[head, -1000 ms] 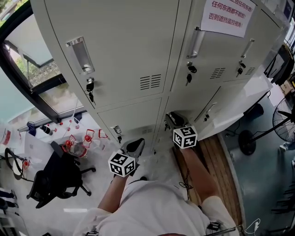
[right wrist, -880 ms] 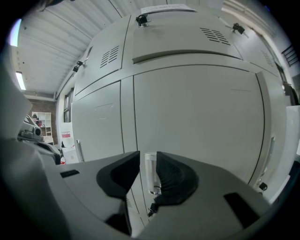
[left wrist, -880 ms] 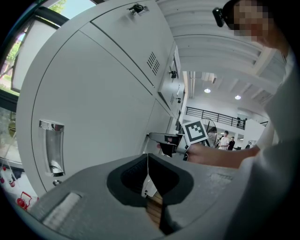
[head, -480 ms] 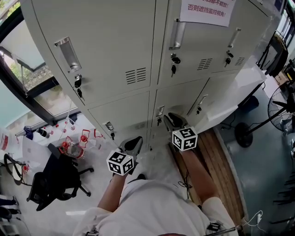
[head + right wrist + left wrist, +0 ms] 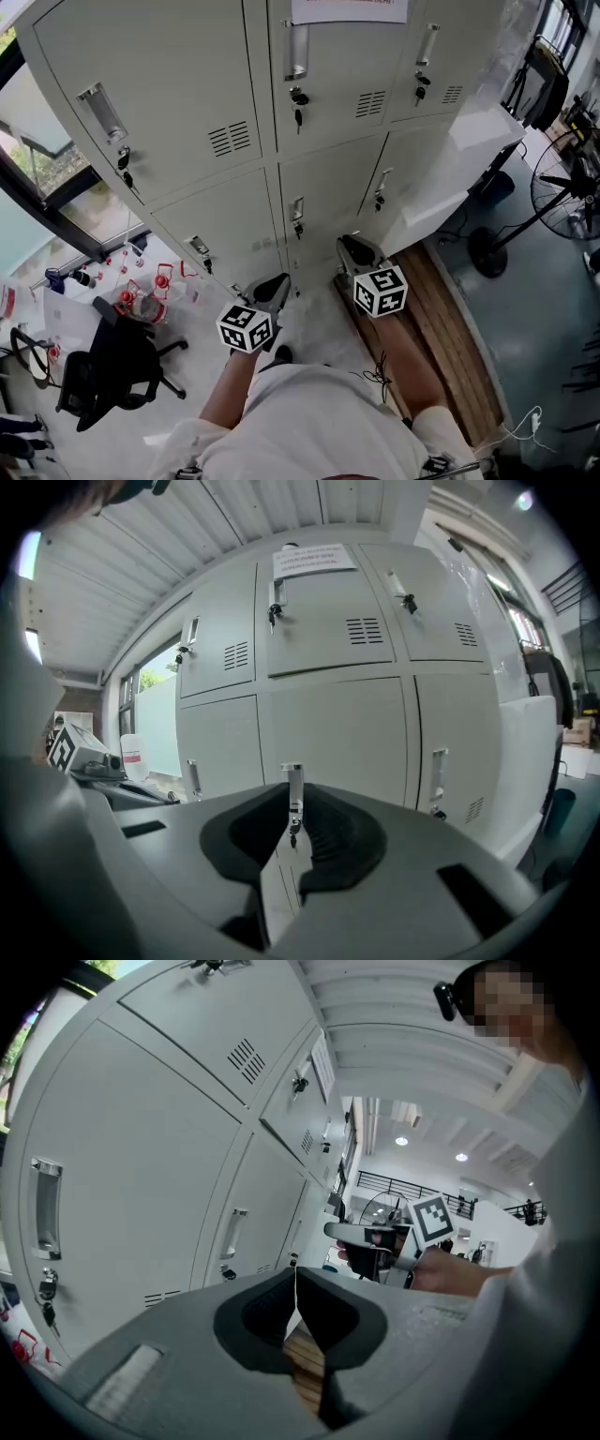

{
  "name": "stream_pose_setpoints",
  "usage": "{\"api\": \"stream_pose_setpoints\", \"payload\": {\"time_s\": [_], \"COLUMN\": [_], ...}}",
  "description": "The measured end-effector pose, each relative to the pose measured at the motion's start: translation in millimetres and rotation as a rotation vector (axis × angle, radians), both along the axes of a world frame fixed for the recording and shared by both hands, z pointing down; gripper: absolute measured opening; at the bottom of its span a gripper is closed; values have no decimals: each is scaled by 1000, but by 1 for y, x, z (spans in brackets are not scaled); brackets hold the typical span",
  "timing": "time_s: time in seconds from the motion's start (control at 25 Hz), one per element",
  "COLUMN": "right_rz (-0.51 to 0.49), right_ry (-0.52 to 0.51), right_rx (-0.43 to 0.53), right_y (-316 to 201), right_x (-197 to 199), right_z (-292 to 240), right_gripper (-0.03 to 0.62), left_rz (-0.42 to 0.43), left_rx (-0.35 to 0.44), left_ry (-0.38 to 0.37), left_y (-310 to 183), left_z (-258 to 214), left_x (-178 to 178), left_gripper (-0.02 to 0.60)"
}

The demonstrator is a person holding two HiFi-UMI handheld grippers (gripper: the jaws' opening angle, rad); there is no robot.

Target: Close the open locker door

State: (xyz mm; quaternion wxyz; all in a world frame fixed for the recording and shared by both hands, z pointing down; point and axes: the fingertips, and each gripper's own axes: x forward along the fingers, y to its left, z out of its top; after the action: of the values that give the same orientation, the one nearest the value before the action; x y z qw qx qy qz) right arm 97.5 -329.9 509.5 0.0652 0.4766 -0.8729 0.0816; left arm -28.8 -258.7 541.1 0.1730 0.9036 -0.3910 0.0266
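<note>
The lockers (image 5: 234, 141) fill the far side, and the open door (image 5: 464, 164) juts out at far right, untouched. This looks like the approach. The right tool (image 5: 356, 251), whose jaws have just been closing to an empty slit, must swing right and push the door. The left tool (image 5: 272, 291) is closed and empty.

I see the bank of grey lockers (image 5: 187, 75) filling the upper frame. Right of centre, the open locker door (image 5: 473, 173) stands swung out toward the right edge, where a fan (image 5: 562, 187) sits. Low centre, my left gripper (image 5: 277, 284) and right gripper (image 5: 351, 244) point at the lower doors, short of them. The right's jaws have just been closing on nothing. A black office chair (image 5: 117, 366) stands lower left, near some red-topped bottles (image 5: 141, 295).
</note>
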Motion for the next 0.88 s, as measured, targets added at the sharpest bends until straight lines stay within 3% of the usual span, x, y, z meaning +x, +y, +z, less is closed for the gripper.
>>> {"api": "stream_pose_setpoints", "payload": {"time_s": [0.44, 0.88], "right_rz": [2, -15], "right_ry": [-26, -68], "right_rx": [3, 23], "right_y": [59, 90], "right_x": [44, 27], "right_z": [2, 1], "right_gripper": [34, 14], "left_rz": [-42, -80], "left_rx": [26, 35], "left_ry": [-4, -4], "left_y": [38, 63], "left_z": [-4, -7], "left_x": [32, 7], "left_gripper": [15, 15]}}
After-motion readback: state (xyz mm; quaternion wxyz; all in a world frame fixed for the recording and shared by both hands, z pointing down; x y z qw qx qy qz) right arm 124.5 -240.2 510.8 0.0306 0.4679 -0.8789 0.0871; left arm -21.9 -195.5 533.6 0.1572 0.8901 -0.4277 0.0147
